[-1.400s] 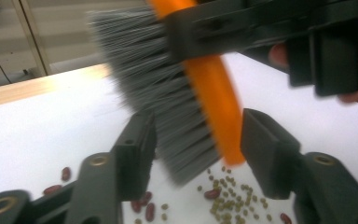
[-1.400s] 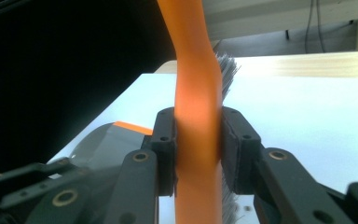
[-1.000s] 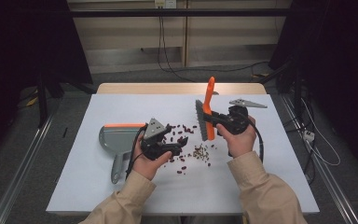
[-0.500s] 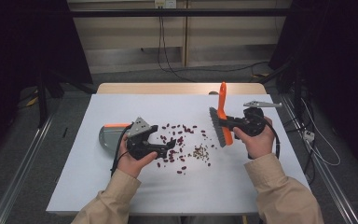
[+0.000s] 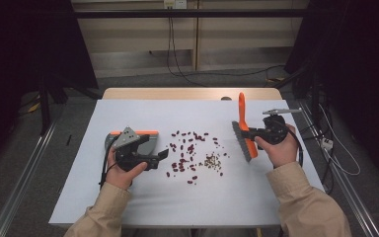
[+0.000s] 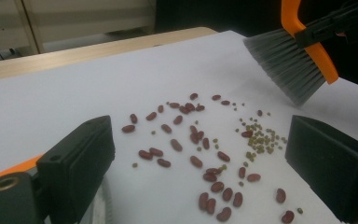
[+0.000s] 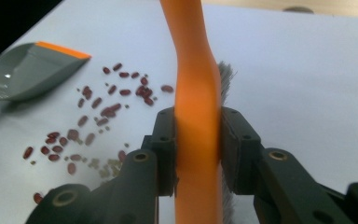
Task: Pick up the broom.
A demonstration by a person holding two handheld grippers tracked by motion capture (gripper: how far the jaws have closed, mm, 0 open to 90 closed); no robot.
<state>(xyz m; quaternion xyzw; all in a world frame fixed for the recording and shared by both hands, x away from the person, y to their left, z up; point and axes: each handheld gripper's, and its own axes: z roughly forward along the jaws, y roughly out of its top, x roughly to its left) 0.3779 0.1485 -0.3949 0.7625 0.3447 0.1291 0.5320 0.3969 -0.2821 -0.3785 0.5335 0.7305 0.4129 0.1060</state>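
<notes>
Dark red beans [image 5: 187,153] and a small heap of tiny greenish seeds [image 5: 213,160] lie scattered mid-table. My left gripper [image 5: 160,159] lies to their left, over the grey dustpan [image 5: 149,142] with its orange lip; its jaws have just been opening and stand open with nothing gripped. In the left gripper view [image 6: 205,163] only loose beans [image 6: 205,175] on the table show between the jaws. To the right, my right gripper [image 5: 250,133] is shut on the orange handle of a brush [image 5: 241,106], grey bristles toward the table. In the right gripper view [image 7: 198,149] both pads press the handle [image 7: 196,93].
The white table top [image 5: 276,207] has bare room in front and to the right. A wooden strip [image 5: 192,93] runs along the far edge. In the right gripper view the dustpan [image 7: 28,70] lies beyond the beans [image 7: 98,112]. Cables trail on the floor behind.
My right gripper has carried the brush to the right, away from the beans. My left gripper has slid left, onto the dustpan, and its jaws have spread wider.
</notes>
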